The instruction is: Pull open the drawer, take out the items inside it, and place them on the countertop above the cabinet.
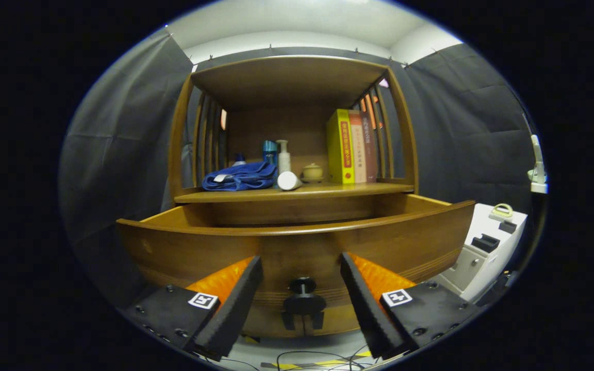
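The drawer (297,242) is found pulled out from the wooden cabinet (297,82), its curved front panel standing well forward of the countertop (328,191) above it. The opening step is judged complete.

The gripper (301,288) is held in front of the drawer face with its fingers spread apart and nothing between them but air. The dark knob (302,299) on the drawer front is seen in the gap between the fingers, apart from both; no contact is observed.

The inside of the drawer is hidden by the front panel from this low angle, so it cannot be told what items lie in it, or whether any remain.

On the countertop a folded blue cloth (240,178), a white tube (289,181) lying on its side just beside the cloth, a pump bottle (283,155), a blue bottle (269,152), a small lidded pot (312,172) and a row of upright books (352,147) are noted. Whether any of these came out of the drawer cannot be established.

Removal and placing of the drawer's contents is therefore judged either outstanding or unverified. A raised viewpoint over the drawer rim would be needed before the remaining work can be assessed.
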### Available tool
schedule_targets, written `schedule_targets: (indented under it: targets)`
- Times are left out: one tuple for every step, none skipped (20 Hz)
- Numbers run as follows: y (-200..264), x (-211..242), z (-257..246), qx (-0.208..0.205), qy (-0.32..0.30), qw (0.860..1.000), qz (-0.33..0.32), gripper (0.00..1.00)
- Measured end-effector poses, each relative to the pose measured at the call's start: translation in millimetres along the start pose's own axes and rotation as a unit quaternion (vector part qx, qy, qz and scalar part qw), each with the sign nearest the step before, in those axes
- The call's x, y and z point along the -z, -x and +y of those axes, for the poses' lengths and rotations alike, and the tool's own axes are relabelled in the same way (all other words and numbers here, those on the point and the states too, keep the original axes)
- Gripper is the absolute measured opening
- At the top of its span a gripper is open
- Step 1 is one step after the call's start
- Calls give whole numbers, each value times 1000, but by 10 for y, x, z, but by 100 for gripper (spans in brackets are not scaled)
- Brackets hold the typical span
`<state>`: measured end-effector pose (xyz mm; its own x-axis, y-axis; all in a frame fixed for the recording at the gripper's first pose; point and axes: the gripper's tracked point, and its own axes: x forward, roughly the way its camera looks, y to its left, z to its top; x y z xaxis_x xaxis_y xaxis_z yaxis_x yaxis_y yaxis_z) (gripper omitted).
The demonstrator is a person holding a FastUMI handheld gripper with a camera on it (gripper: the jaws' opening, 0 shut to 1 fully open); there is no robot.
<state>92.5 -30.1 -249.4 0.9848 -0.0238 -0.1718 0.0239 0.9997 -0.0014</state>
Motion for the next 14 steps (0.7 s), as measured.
schedule_targets:
  targets:
    - [9, -13, -1, -3, -4, 1000, -2, 97]
    - [19, -8, -2, -6, -4, 1000, 0, 96]
    - [7, -21, -9, -6, -1, 1000, 1, 96]
    - [-10, -35, -18, -4, 1, 1000, 6, 97]
    - [-47, -49, -10, -3, 6, 1000, 10, 97]
    - [-88, -79, -14, -3, 12, 1000, 11, 97]
    - [-151, -121, -14, -4, 16, 1000, 8, 97]
    - [-200, -162, -18, -5, 14, 1000, 4, 97]
    - [-250, -170, -20, -5, 12, 1000, 6, 98]
    - [-322, -173, -19, -4, 14, 1000, 5, 98]
    - [-389, -175, -26, -4, 17, 1000, 8, 98]
    - [-450, -181, -28, -4, 18, 1000, 10, 98]
    - [-503, -199, -26, -4, 16, 1000, 12, 98]
    - [-563, -200, -21, -4, 15, 1000, 14, 98]
